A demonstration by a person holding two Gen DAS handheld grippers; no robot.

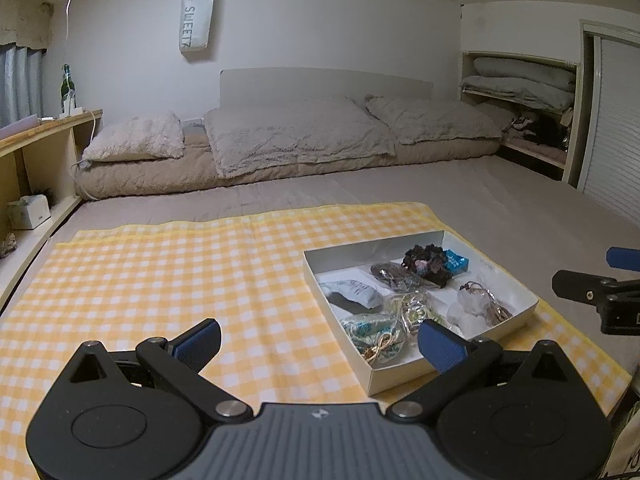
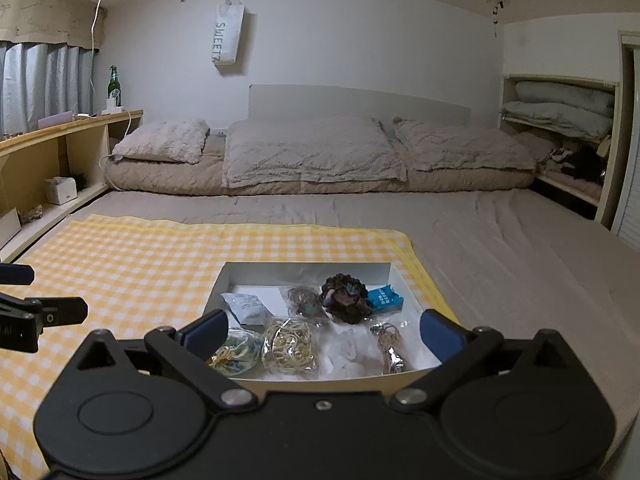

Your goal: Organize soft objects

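A shallow white box [image 1: 524,308] [image 2: 304,270] rests on a yellow checked cloth [image 1: 180,280] [image 2: 140,264] spread over the bed. Inside lie several small soft items: a dark scrunchie [image 1: 427,264] [image 2: 346,297], a blue packet [image 1: 456,261] [image 2: 385,298], a grey pouch [image 1: 354,292] [image 2: 246,307], a bag of gold bands [image 1: 412,312] [image 2: 289,346] and a teal pouch [image 1: 370,334] [image 2: 236,354]. My left gripper [image 1: 320,340] stands open over the cloth, just left of the box. My right gripper [image 2: 324,330] stands wide open above the box's near edge, holding nothing.
Pillows [image 1: 296,136] [image 2: 312,152] line the head of the bed. A wooden shelf [image 1: 44,136] [image 2: 68,136] with a green bottle [image 1: 67,82] [image 2: 114,82] runs along the left. An alcove [image 1: 520,92] [image 2: 560,112] with folded bedding is at the right.
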